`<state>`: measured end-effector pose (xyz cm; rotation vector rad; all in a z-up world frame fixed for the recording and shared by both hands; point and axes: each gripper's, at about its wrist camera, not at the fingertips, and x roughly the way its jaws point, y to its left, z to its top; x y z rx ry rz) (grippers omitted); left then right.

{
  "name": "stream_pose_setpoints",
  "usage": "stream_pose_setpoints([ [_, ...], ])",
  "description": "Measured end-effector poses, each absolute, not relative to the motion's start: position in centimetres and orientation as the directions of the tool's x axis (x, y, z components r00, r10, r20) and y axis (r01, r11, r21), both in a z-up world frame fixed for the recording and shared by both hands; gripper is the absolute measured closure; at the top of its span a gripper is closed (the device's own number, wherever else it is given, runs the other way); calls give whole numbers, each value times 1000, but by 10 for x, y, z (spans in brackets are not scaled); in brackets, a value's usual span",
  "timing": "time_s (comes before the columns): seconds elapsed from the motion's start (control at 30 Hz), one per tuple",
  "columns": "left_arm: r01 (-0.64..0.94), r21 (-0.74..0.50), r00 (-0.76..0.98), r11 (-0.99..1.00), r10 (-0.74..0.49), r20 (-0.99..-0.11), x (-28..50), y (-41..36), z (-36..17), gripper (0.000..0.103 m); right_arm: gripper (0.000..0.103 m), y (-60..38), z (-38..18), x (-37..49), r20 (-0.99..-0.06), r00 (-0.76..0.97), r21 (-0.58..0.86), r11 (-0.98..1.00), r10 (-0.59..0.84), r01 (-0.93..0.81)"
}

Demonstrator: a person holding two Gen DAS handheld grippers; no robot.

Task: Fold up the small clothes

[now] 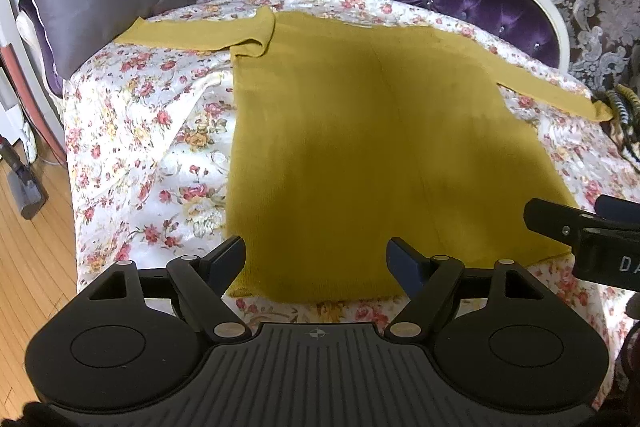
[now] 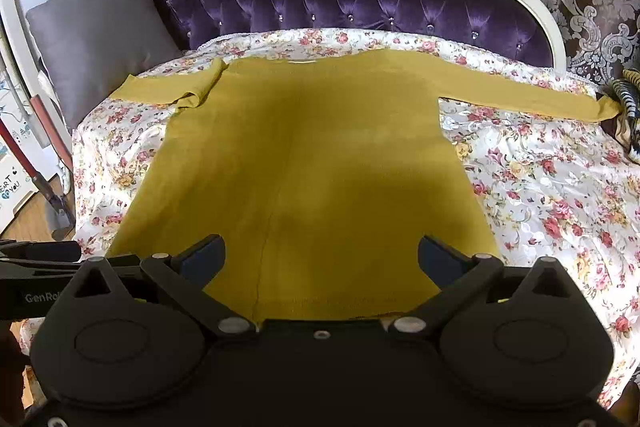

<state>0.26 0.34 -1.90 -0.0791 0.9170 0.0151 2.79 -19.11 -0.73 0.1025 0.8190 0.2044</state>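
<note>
"GenRo" lettering [image 2: 39, 297] on left hand-held gripper [image 2: 44, 251]; "DA" [image 1: 629, 264] on right one

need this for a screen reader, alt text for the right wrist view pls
A mustard-yellow long-sleeved top lies flat on a floral sheet, both sleeves out, the left one creased at the shoulder. The open right gripper hovers over its hem; behind are a purple tufted sofa back and grey cushion.
</note>
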Motion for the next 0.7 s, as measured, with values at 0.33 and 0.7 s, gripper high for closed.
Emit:
stream_pose_setpoints([
  [0.33,-49,-57,599,997,-16,-801,6,3,-21,27,1,-189,-10,32,-724,654,168,976,219,-140],
  [0.7,-46,-34,611,998,1,-791,5,1,-20,27,1,-188,-10,32,-725,651,176,975,224,-139],
])
